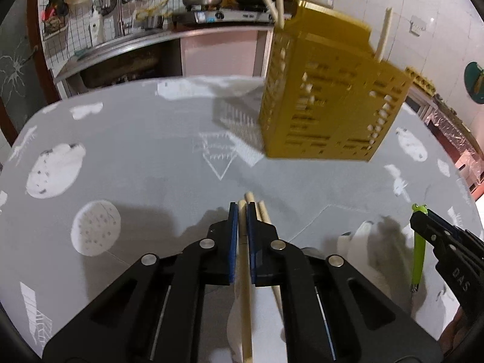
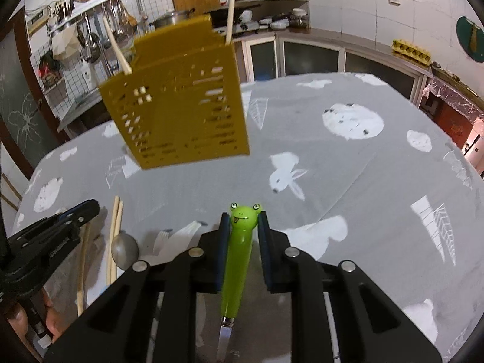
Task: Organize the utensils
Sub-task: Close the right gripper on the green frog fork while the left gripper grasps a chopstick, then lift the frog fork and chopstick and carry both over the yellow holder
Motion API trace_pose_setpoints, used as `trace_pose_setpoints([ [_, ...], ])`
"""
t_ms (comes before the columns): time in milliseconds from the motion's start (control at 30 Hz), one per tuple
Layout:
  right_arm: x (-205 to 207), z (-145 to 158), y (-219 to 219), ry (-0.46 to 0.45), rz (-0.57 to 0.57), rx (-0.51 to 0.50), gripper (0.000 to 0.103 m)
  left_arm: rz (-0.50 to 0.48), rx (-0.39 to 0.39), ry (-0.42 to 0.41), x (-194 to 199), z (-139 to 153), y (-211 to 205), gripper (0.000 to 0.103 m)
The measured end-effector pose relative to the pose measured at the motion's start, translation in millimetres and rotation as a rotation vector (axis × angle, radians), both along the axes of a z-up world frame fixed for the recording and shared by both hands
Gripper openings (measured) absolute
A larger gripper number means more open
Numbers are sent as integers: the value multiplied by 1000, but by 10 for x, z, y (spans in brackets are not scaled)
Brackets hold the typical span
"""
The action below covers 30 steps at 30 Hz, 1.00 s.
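The left hand-held gripper, clamped on a chopstick, had the yellow holder upper right of frame; the right hand-held gripper gripped the frog-handled utensil lengthwise.

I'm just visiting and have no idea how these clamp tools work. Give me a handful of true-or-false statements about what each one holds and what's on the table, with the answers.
1. The left gripper is shut on a wooden chopstick. True.
2. The right gripper holds a metal spoon. False: it is shut on the green frog-handled utensil; the spoon lies on the tablecloth.
3. The yellow utensil holder already has chopsticks standing in it. True.
4. The table is covered by a plain red cloth. False: the tablecloth is grey with white prints.
5. Two more chopsticks lie beside the spoon. True.
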State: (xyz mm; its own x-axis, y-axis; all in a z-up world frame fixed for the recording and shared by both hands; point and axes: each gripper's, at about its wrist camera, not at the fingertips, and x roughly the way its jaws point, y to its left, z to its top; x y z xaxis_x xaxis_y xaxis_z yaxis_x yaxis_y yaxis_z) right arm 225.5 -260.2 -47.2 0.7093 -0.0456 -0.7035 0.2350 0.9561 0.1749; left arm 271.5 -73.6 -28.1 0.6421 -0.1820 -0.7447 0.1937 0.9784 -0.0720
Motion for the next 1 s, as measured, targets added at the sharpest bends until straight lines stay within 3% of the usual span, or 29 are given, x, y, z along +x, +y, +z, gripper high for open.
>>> trace_pose_setpoints([
  [500,-232,613,-220,-229,-18,-28,19,-3,-61,-298,-433,879,138,5],
  [800,-417,943,-159,-380,7,-103,19,3,-80,-398,-531,1143,184,5],
  [1000,-425,1065,-167,-416,14,-128,19,-1,-82,-441,-549,1232,190,5],
])
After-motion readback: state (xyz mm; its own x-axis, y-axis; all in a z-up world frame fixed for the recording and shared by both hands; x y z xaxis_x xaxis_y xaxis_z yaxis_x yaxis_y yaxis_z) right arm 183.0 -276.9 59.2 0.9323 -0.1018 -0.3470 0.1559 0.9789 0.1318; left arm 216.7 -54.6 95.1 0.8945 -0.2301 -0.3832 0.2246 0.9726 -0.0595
